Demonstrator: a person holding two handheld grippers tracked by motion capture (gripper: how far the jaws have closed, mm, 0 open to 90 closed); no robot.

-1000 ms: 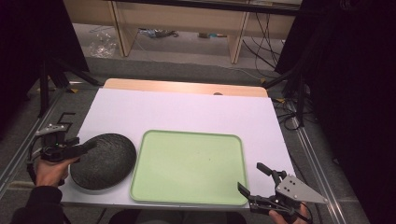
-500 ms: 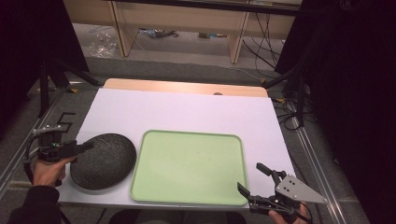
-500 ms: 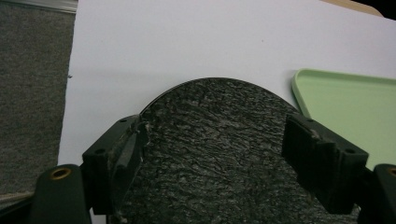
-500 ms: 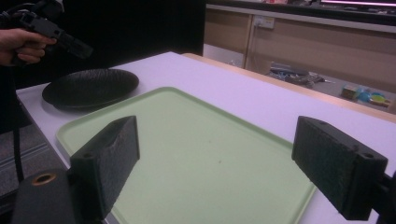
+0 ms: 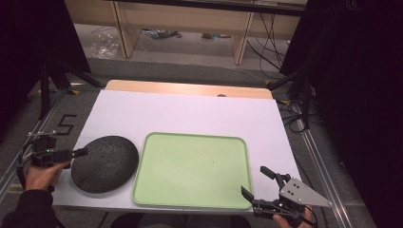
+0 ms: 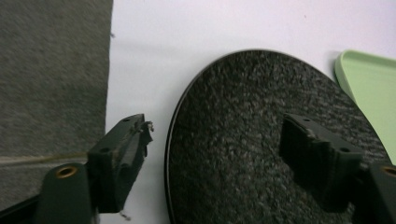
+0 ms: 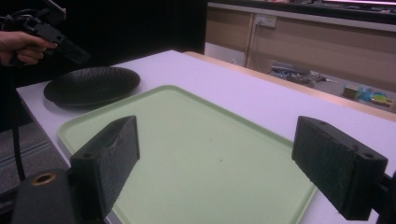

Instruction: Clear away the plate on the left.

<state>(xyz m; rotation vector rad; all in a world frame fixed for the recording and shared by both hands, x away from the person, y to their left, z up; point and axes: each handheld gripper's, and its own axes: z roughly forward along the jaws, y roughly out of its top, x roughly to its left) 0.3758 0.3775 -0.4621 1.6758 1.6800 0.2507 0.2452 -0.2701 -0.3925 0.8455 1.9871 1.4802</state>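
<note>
Little has moved: left tongs (image 5: 81, 152) still hover at the left rim of the black plate (image 5: 105, 164), jaws apart astride its edge, placed to grip. Plate: on bench (image 5: 190, 114), beside green tray (image 5: 192, 171). Right tongs (image 5: 254, 183): apart, idle at tray corner.

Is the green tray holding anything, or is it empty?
Empty. The green tray shows only bare surface in the high view and the right gripper view; the black plate lies beside it on the table, not in it.

Rough matt black plate (image 5: 105, 164); smooth plastic tray (image 5: 192, 170)
</note>
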